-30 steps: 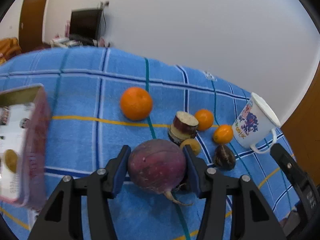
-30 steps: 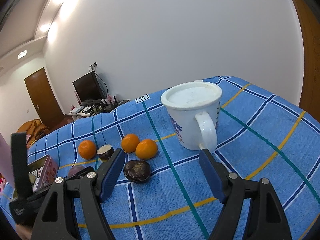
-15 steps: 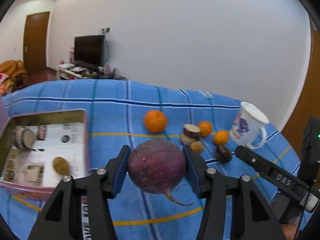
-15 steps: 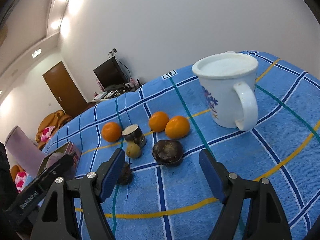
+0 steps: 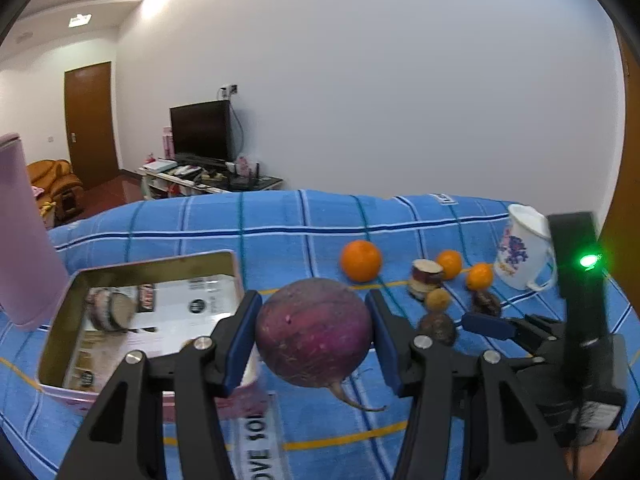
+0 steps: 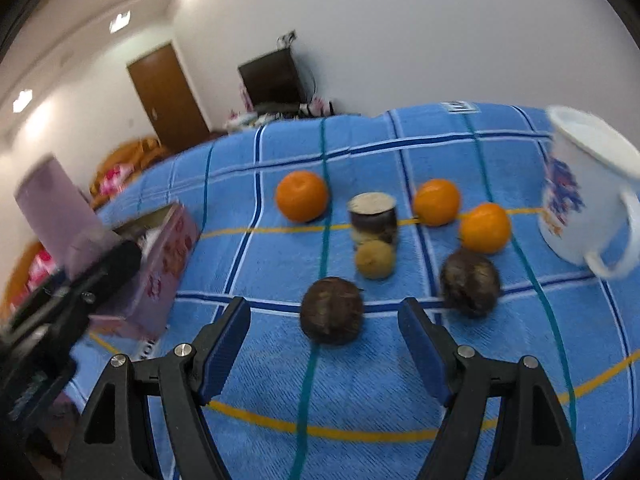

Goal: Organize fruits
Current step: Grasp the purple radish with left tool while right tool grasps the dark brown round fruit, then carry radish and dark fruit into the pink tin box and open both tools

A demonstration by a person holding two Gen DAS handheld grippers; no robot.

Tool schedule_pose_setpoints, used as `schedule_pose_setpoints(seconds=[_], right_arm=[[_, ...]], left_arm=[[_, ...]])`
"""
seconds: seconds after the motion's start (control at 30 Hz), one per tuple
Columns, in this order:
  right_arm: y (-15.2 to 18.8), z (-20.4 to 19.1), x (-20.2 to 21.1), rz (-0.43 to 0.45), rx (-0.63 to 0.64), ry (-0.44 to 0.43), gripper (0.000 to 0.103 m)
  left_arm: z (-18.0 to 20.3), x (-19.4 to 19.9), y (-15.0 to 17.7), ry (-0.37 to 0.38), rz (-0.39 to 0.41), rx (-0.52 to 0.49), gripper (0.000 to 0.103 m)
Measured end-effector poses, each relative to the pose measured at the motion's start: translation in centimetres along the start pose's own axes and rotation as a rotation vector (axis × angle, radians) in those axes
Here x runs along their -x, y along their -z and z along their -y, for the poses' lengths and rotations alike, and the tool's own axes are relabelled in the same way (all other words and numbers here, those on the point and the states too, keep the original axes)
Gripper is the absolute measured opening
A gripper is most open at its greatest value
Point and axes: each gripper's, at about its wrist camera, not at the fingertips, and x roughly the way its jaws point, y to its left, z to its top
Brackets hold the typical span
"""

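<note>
gripping purple radish (image 5: 313, 332), left jaws closed.

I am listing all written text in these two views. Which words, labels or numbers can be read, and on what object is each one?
"OVE SOL", partly cut off, reads sideways on the front wall of the pink tin.
Printed paper inside the pink tin: too small and blurred to read.
White mug: a blue picture and orange marks, too blurred to read.
Tag on the blue blanket: too blurred to read.
</note>
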Motion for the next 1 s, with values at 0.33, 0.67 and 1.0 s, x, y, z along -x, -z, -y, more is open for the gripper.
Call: schedule_pose_setpoints(seconds=[0.33, 0.67, 1.0], right_arm=[[0.0, -2.7, -3.3, -0.084, 0.116, 0.11, 0.035], [1.1, -2.6, 0.2, 0.073, 0.056, 0.117, 0.035], [-0.3, -8.7, 3.0, 0.233, 0.108, 0.029, 0.035]], left_arm=[[-3.7, 0.5, -0.7, -0.076, 0.025, -0.067, 0.055], [-8.2, 0.3, -0.7, -0.104, 0.036, -0.012, 0.055], [-11.5, 1.2, -0.8, -0.176, 0.068, 0.014, 0.055]])
